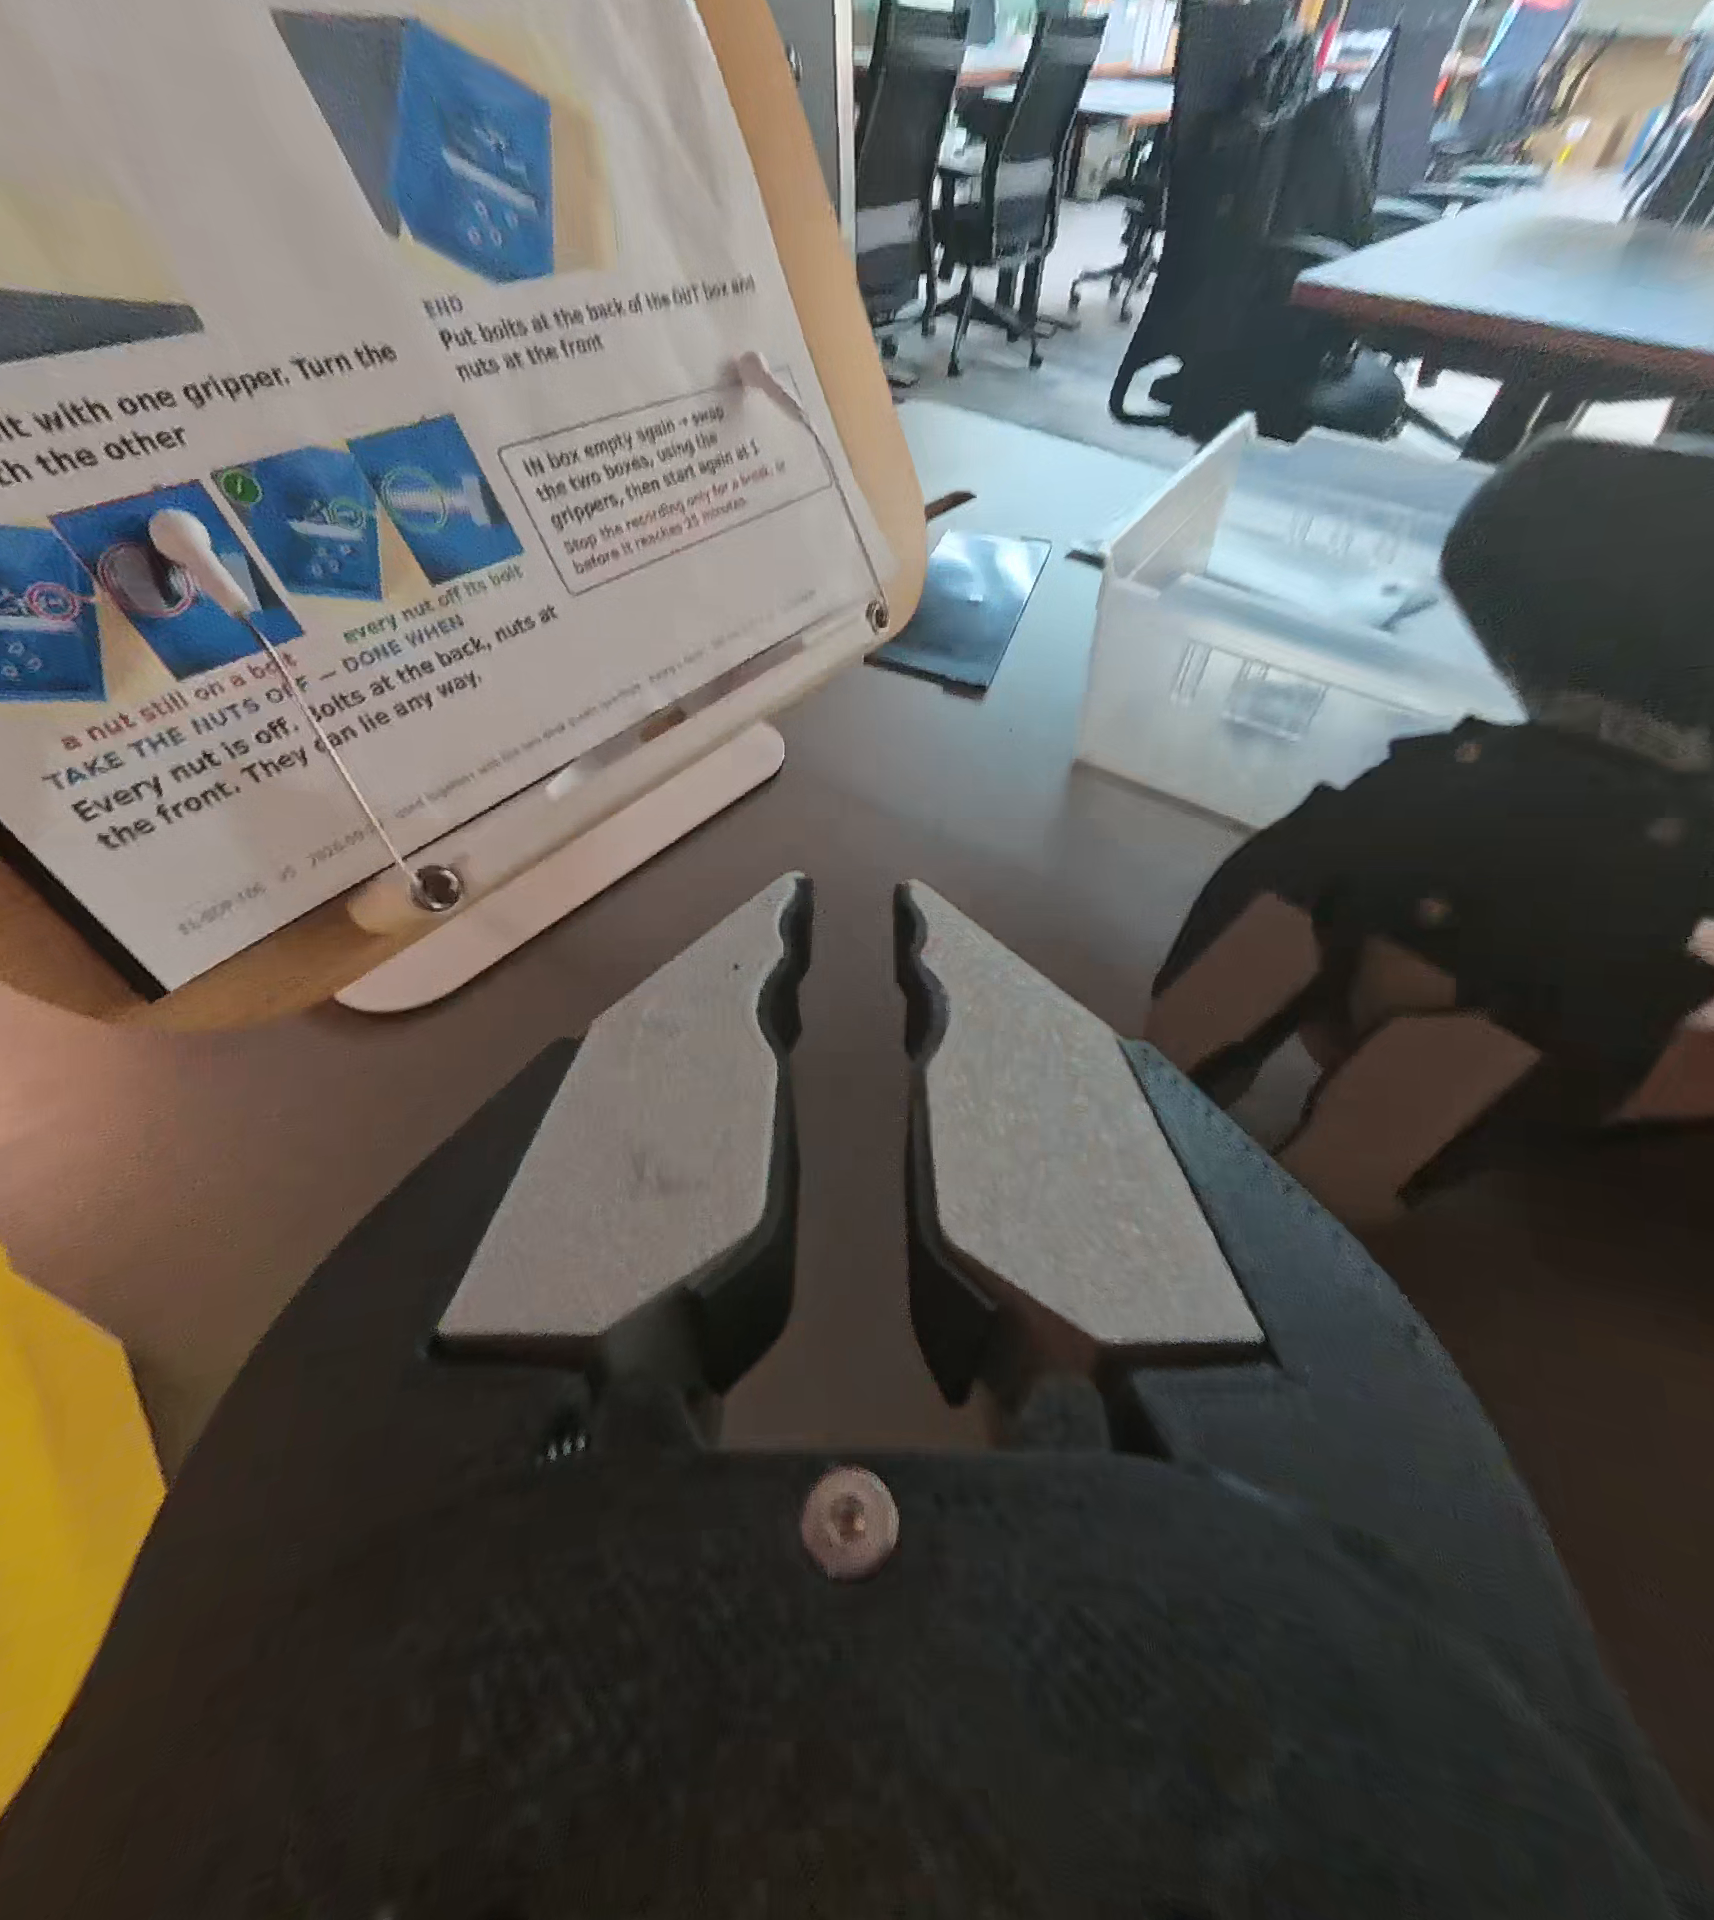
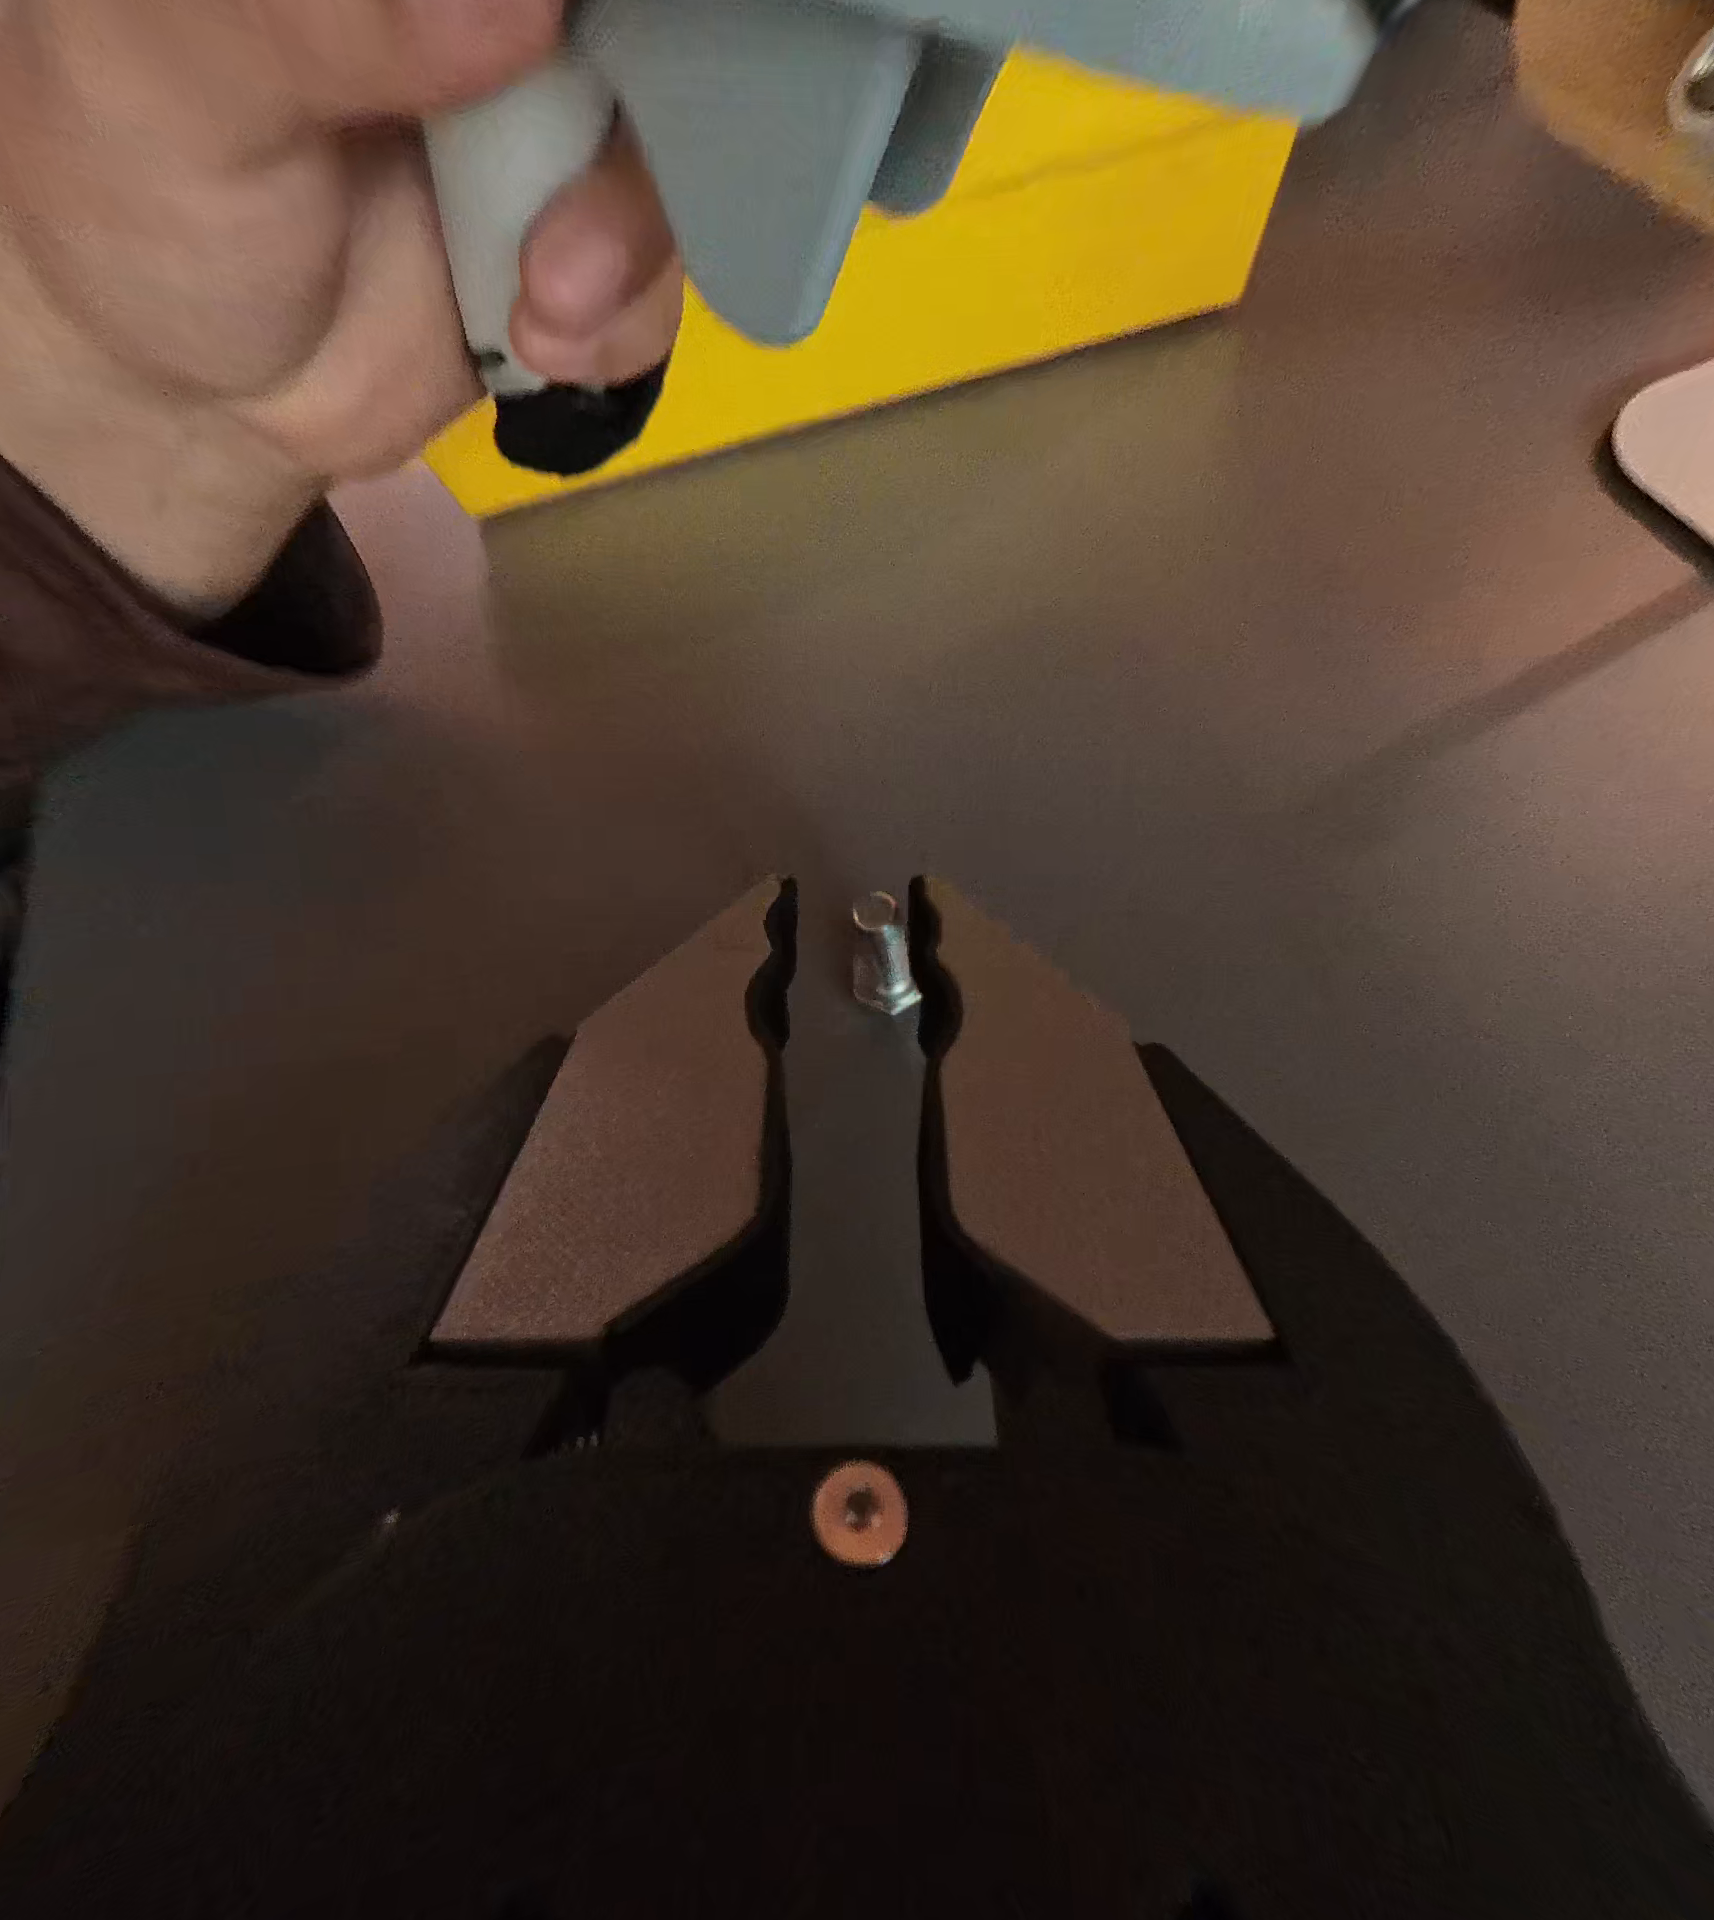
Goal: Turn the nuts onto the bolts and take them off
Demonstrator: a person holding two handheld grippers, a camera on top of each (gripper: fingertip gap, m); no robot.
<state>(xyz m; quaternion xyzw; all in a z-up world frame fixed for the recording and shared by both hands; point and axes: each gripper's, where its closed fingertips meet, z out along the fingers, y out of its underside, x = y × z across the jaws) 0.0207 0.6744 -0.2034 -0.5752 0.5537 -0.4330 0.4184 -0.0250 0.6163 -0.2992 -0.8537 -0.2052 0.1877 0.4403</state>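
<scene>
Only the right wrist view shows 1 bolt (image 2: 882,958), between right gripper (image 2: 851,902) jaws, which stand apart. Left gripper (image 1: 853,902): jaws apart, empty, facing instruction sheet (image 1: 333,436).

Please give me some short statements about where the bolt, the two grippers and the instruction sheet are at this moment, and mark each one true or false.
1. A small metal bolt lies on the dark table between the right gripper fingers. True.
2. The right gripper is shut tight on the bolt. False: its jaws stand apart, and the bolt lies near one finger, with a gap to the other.
3. The left gripper holds a nut. False: nothing is between its fingers.
4. An instruction sheet stands on a stand ahead of the left gripper. True.
5. The yellow box lies beyond the bolt in the right wrist view. True.
</scene>
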